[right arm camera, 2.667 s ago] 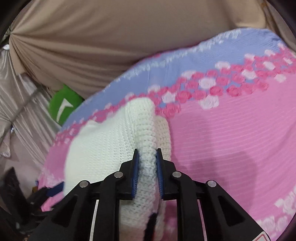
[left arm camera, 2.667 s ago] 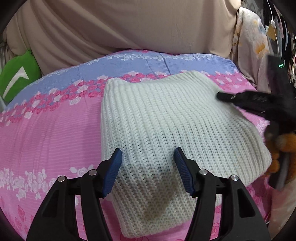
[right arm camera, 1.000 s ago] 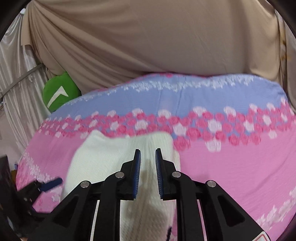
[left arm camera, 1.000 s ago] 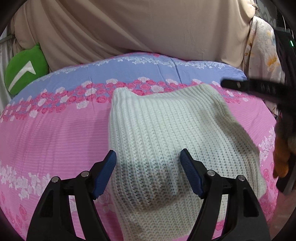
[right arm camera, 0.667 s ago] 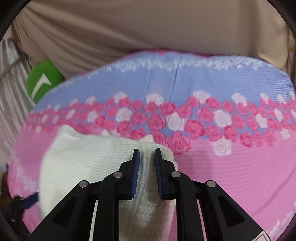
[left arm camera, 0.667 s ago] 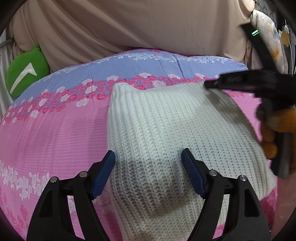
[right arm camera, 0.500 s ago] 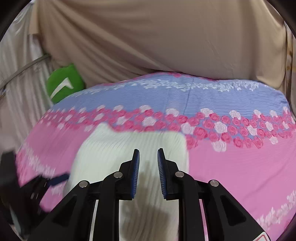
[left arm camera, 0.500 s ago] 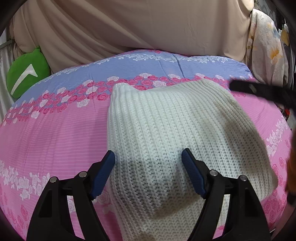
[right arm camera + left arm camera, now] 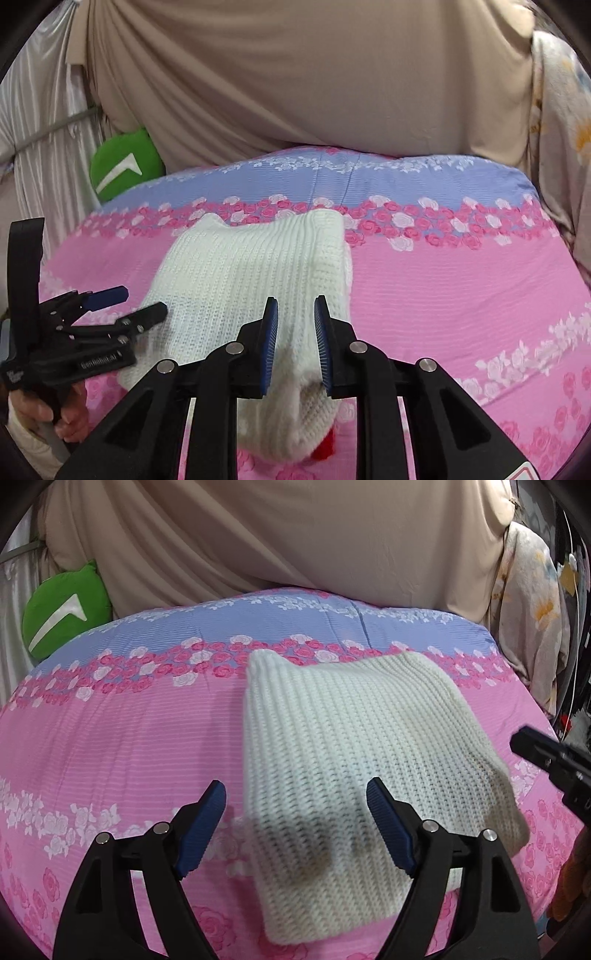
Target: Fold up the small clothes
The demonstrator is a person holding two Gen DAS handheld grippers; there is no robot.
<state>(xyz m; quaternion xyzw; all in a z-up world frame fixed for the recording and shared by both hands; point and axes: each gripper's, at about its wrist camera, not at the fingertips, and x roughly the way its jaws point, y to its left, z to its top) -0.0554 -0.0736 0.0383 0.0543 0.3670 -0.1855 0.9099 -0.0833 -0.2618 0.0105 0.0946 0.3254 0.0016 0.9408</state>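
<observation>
A folded cream knit sweater point(image 9: 351, 746) lies flat on the pink floral bedspread point(image 9: 110, 738). My left gripper point(image 9: 295, 790) hovers over its near left edge, its jaws opening wide, with nothing pinched. In the right wrist view the sweater point(image 9: 251, 266) spreads ahead and to the left. My right gripper point(image 9: 295, 306) hangs over the near right corner with a narrow gap between its pads, not pressing the knit. The left gripper point(image 9: 136, 302) shows at the left, in a person's hand point(image 9: 70, 413). One right-gripper finger point(image 9: 535, 747) juts in from the right edge.
A green cushion point(image 9: 66, 624) sits at the bed's far left against a beige drape point(image 9: 295, 535). Floral cloth point(image 9: 532, 627) hangs at the right. Something red point(image 9: 325, 446) peeks from under the sweater's near corner. Bare bedspread point(image 9: 461, 295) stretches right of the sweater.
My right gripper let go of the sweater's edge and drew back to the near corner. The left jaws spread wider and shifted slightly left. The sweater now lies flat.
</observation>
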